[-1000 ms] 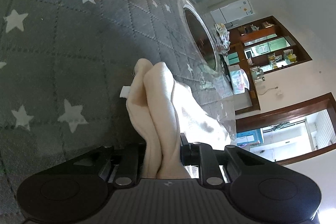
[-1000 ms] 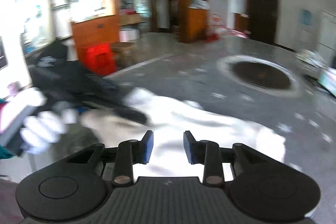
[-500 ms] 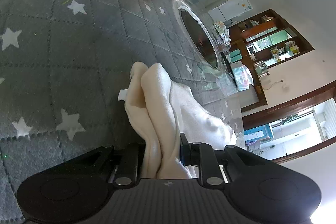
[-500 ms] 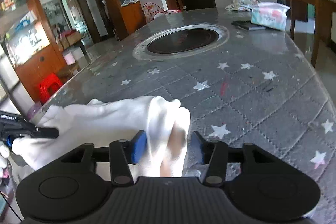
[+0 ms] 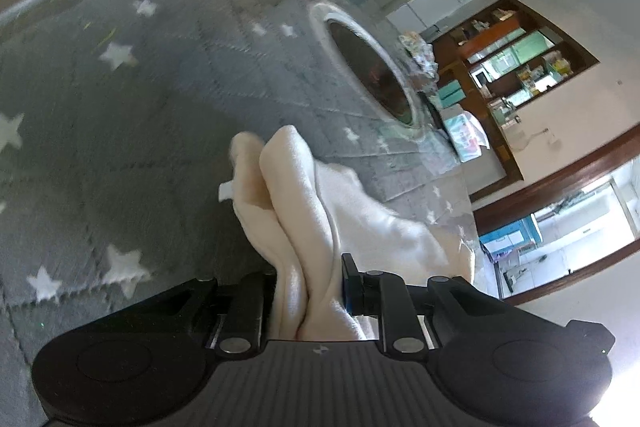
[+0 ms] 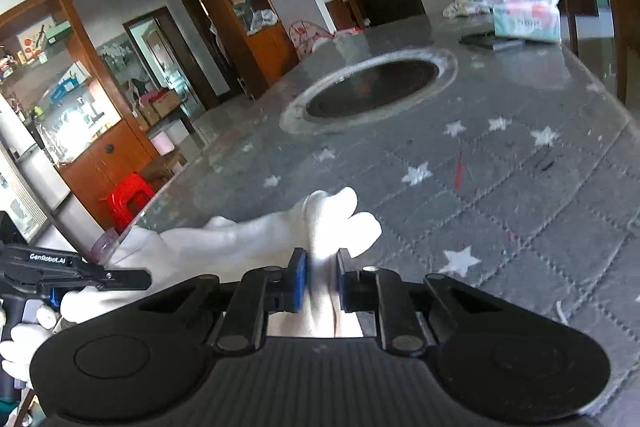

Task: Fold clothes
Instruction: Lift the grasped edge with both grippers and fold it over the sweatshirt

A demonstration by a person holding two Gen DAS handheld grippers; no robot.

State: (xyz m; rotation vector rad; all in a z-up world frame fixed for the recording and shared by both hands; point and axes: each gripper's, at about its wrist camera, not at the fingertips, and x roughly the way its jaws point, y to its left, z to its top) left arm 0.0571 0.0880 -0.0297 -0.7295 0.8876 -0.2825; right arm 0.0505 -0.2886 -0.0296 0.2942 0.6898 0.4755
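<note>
A cream-white soft garment [image 5: 296,211] hangs bunched over the grey star-patterned table [image 5: 100,131]. My left gripper [image 5: 309,281] is shut on one bunched edge of it, with a small white tag [image 5: 226,191] sticking out to the left. In the right wrist view my right gripper [image 6: 321,269] is shut on another bunch of the same garment [image 6: 336,219], which stretches left toward the left gripper [image 6: 120,277], held by a white-gloved hand near the table's edge.
A round dark recess [image 6: 374,93] with a pale rim sits in the middle of the table. A tissue pack [image 6: 526,15], a dark flat object [image 6: 486,41] and a bundle of cloth [image 6: 470,1] lie at the far end. A red stool [image 6: 128,199] stands on the floor at left.
My right gripper swung over the table, took in a bunch of the garment and closed on it. My left gripper kept its hold and lifted slightly.
</note>
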